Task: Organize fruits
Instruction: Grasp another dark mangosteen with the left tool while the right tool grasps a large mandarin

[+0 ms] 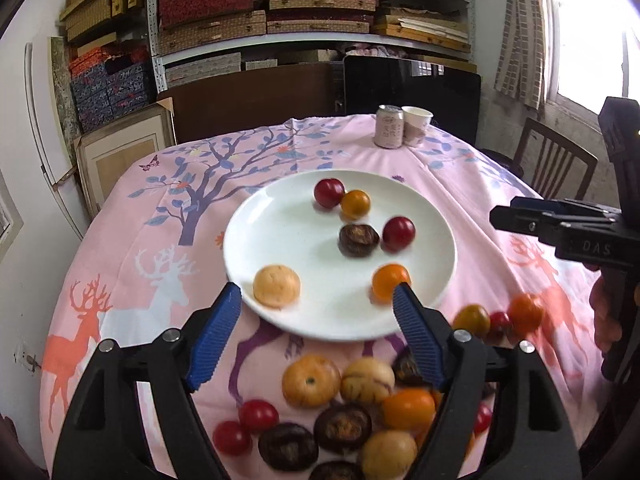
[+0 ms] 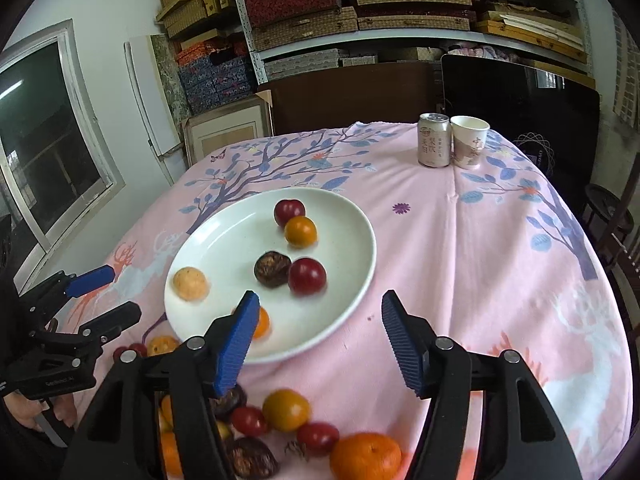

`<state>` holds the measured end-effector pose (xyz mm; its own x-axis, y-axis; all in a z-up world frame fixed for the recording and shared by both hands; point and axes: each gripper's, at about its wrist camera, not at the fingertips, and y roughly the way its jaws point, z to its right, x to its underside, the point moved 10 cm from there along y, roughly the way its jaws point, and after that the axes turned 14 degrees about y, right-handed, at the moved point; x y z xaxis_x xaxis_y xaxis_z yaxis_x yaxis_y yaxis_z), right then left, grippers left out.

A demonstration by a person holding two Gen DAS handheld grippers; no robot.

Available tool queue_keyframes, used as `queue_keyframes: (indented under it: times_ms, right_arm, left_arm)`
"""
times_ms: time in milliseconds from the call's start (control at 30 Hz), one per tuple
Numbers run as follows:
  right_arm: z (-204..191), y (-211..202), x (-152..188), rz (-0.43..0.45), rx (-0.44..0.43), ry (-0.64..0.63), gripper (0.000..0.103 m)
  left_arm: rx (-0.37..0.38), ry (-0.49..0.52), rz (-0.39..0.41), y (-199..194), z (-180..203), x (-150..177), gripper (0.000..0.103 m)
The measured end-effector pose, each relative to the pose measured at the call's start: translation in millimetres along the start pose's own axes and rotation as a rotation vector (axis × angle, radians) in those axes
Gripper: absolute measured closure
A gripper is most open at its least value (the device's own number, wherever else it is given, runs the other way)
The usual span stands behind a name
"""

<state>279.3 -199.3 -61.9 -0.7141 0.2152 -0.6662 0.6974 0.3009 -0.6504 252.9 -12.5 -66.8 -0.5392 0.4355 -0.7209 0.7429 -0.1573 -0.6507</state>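
White plate (image 1: 280, 216) holds six pieces; both hand-held grippers, left (image 1: 316, 308) and right (image 2: 318, 312), hang open and empty at its near rim. Judged mid-transfer. Next move: reach back to the loose pile (image 1: 340, 412) nearer on the surface (image 2: 480, 260) and close on one fruit.

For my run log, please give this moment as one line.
left gripper: open, empty | right gripper: open, empty | plate: six pieces | loose fruits: on cloth

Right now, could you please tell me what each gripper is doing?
Left gripper: open, holding nothing, over the plate edge.
Right gripper: open, holding nothing.
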Motion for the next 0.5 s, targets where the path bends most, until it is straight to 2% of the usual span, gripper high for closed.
queue_keyframes:
  times_ms: [267, 400, 500]
  right_arm:
    - [33.1, -30.0, 72.2, -0.039, 0.028, 0.054, 0.037]
    - [37.7, -40.1, 93.4, -0.045, 0.04, 0.047, 0.037]
    - [42.4, -47.5, 100.9, -0.042, 0.047, 0.052, 0.037]
  left_arm:
    - [0.043, 0.021, -0.085, -26.1, 41.6, 77.7, 0.027]
    - [0.012, 0.052, -0.143, -28.6, 50.5, 109.6, 0.027]
    - [0.012, 0.026, -0.161, -27.7, 46.5, 122.9, 0.027]
